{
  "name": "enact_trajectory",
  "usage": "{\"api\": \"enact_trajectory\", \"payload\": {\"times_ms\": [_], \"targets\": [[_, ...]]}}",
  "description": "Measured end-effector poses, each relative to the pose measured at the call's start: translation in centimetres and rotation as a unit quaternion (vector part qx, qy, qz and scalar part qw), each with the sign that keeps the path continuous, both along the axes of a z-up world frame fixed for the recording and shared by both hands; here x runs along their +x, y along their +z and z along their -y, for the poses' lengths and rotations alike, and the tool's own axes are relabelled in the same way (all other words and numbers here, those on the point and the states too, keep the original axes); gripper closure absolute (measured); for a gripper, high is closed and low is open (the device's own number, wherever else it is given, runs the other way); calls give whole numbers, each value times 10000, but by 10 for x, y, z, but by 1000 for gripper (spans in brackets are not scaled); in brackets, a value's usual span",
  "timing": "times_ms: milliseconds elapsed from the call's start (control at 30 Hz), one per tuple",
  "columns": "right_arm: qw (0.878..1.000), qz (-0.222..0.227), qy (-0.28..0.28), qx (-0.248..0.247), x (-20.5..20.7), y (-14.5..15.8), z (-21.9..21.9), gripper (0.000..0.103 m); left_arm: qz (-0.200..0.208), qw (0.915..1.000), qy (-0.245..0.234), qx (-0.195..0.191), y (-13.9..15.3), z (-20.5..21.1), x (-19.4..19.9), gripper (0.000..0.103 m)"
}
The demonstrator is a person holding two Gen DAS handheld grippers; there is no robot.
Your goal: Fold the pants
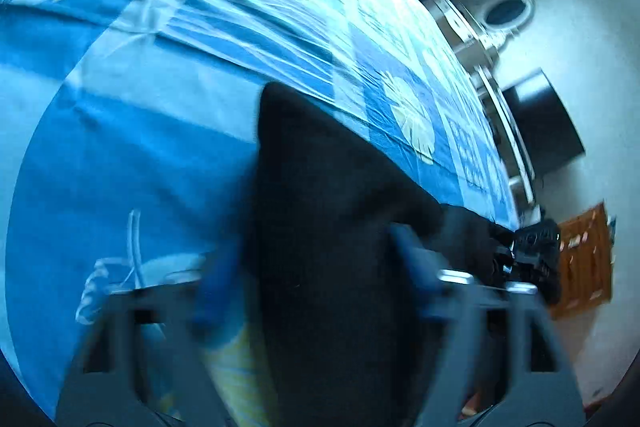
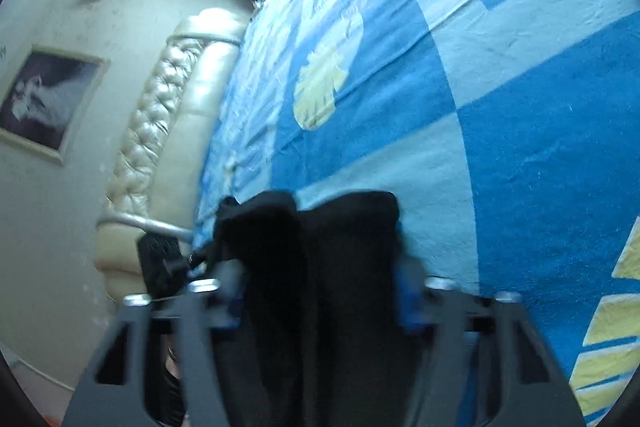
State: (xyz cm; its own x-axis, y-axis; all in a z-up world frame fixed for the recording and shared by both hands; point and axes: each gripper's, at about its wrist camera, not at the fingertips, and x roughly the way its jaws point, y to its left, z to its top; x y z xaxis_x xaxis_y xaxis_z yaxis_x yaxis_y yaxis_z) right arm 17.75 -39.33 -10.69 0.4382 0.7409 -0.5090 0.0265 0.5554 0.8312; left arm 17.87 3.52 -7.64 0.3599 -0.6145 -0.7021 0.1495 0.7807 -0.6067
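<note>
Black pants lie on a bed covered by a blue patterned sheet. My left gripper has its blue pads on either side of a bunched fold of the dark cloth and is shut on it. In the right wrist view the pants fill the gap between the pads of my right gripper, which is shut on them too. Each camera sees the other gripper as a black shape beyond the cloth: the right gripper and the left gripper. Both views are blurred.
The sheet stretches wide past the pants. A padded cream headboard stands at the bed's end, with a framed picture on the wall beside it. A dark screen and a wooden door are beyond the bed's edge.
</note>
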Motion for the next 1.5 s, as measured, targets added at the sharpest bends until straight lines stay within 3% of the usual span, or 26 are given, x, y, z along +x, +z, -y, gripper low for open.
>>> {"api": "enact_trajectory", "payload": {"times_ms": [133,200,500,567,733,867,1500], "targets": [[9996,254,-73,19,-4,11,-2,66,234,9993,-58,295,10,5,2,77],[9991,406,-80,78,-1,17,0,69,277,9992,-7,277,17,3,7,82],[9960,870,-131,145,65,41,-12,72,792,9918,266,968,55,7,69,83],[9959,885,-142,104,86,40,-16,72,906,9870,276,1295,58,10,87,83],[9990,308,-322,-18,118,1,-15,72,556,9788,292,1952,29,19,114,78],[9983,94,-397,411,123,-25,-6,72,584,9787,343,1937,17,16,111,74],[9984,112,-366,423,123,-22,-7,72,594,9797,319,1886,13,15,110,72]]}}
